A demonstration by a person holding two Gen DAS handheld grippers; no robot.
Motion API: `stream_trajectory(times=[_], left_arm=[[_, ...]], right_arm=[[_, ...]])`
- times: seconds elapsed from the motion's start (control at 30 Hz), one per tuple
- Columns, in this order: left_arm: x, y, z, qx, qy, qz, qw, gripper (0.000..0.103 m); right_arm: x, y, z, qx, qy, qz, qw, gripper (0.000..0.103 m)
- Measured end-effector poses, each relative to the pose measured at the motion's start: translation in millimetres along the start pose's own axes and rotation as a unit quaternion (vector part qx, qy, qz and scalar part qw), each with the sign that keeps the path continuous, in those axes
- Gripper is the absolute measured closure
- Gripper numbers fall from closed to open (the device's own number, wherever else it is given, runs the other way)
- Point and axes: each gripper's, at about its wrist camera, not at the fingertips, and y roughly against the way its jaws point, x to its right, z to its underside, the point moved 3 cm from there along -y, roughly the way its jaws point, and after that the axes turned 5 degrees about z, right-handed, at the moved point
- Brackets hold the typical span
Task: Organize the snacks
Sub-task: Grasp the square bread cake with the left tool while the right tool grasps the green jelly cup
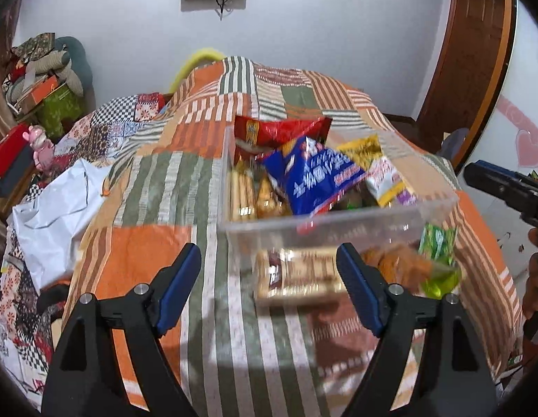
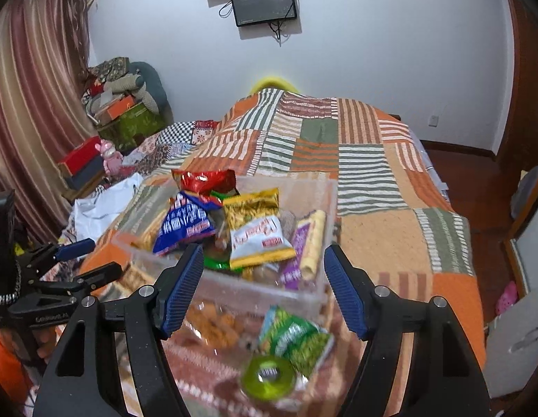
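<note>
A clear plastic box (image 1: 338, 220) (image 2: 303, 293) stands on the patchwork bedspread, holding several snack packs: a red bag (image 1: 279, 130) (image 2: 204, 179), a blue bag (image 1: 314, 173) (image 2: 185, 224), a yellow bag (image 2: 251, 206) and a white-and-yellow bag (image 2: 260, 243). In front of the box lie a brown biscuit pack (image 1: 298, 272), an orange snack bag (image 1: 394, 264) (image 2: 213, 323), a green pack (image 1: 437, 243) (image 2: 295, 338) and a green ring-shaped sweet (image 2: 269, 377). My left gripper (image 1: 269, 285) is open above the biscuit pack. My right gripper (image 2: 263, 286) is open above the loose snacks.
The bedspread (image 1: 157, 187) (image 2: 373, 180) covers a bed. A white plastic bag (image 1: 57, 208) lies at the bed's left edge. Boxes and a pink toy (image 1: 43, 146) stand on the left. A wooden door (image 1: 467, 52) is at right.
</note>
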Motion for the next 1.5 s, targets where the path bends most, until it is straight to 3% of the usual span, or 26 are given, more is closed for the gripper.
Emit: stream_trajectory(times=[0.23, 0.43, 0.53, 0.63, 0.83, 1.2, 1.43, 1.5], left_arm=[[-6, 7, 33, -0.021, 0.038, 0.019, 0.9989, 0.023], [1, 3, 45, -0.031, 0.030, 0.013, 0.9990, 0.023], [7, -3, 44, -0.041, 0.022, 0.026, 0.9986, 0.022], [11, -11, 42, -0.043, 0.017, 0.028, 0.9985, 0.015], [14, -27, 34, -0.049, 0.022, 0.032, 0.9980, 0.015], [17, -53, 25, -0.044, 0.025, 0.003, 0.9987, 0.015], [18, -61, 20, -0.038, 0.025, -0.008, 0.9989, 0.015], [18, -62, 19, -0.040, 0.025, -0.002, 0.9989, 0.021]], right_arm=[[3, 16, 23, 0.005, 0.007, 0.022, 1.000, 0.034], [15, 12, 44, -0.016, -0.027, 0.017, 0.999, 0.034], [17, 8, 55, -0.032, -0.035, 0.012, 0.999, 0.034], [15, 2, 67, -0.048, -0.039, 0.002, 0.998, 0.034], [9, -8, 86, -0.075, -0.035, -0.011, 0.997, 0.034], [9, -21, 91, -0.099, -0.039, -0.023, 0.994, 0.034], [6, -28, 90, -0.102, -0.040, -0.020, 0.994, 0.045], [8, -28, 90, -0.103, -0.046, -0.023, 0.993, 0.049]])
